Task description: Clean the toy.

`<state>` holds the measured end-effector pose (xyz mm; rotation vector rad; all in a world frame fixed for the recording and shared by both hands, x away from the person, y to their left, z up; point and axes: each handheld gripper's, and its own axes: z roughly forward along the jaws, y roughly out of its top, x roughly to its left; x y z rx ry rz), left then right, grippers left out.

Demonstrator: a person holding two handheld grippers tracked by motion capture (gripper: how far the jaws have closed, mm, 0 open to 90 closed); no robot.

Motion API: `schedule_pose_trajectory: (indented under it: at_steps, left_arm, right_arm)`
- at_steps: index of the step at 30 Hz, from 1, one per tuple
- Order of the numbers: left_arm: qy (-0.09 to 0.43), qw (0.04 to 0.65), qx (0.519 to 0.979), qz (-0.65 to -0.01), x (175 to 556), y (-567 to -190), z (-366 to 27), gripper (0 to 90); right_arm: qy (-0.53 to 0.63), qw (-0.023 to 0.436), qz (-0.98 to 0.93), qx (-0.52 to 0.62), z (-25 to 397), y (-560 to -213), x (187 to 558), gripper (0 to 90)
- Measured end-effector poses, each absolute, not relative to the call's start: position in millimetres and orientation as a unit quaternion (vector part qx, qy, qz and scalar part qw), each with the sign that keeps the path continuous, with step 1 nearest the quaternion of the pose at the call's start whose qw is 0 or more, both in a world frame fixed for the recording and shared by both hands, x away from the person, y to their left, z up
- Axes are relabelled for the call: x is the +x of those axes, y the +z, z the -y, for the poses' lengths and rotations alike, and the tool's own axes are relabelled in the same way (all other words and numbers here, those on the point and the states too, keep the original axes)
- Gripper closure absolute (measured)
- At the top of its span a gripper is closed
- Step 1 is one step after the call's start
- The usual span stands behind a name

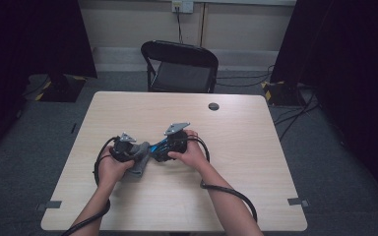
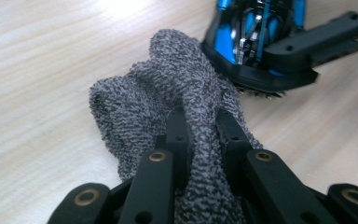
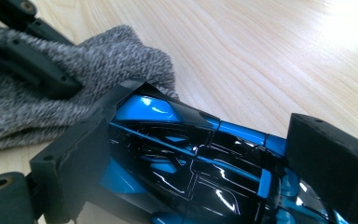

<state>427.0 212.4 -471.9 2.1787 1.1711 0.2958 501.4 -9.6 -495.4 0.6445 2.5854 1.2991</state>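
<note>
Near the high view's centre, the left gripper (image 2: 200, 135) pinches a speckled grey knit cloth (image 2: 168, 93), bunched and lying lower-left to upper-right. The right gripper (image 3: 205, 154) clamps a glossy blue-and-black toy car (image 3: 186, 154), its nose touching the cloth.

A black folding chair (image 1: 181, 66) stands behind the light wooden table (image 1: 256, 162), near a wall socket (image 1: 182, 6).

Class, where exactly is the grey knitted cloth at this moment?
In the high view the grey knitted cloth lies on the table, left of centre, pinched in the left gripper and touching the blue toy car that the right gripper holds.
</note>
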Motion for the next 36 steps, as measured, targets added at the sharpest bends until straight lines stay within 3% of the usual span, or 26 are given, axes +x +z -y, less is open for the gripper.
schedule_pose_trajectory:
  at_steps: [36]
  left_arm:
    - [0.086, 0.312, 0.867, -0.380, 384.7, -469.0, -183.4, 78.5]
  right_arm:
    - [0.435, 0.089, -0.870, 0.216, 9.3, -495.1, 501.7, 6.6]
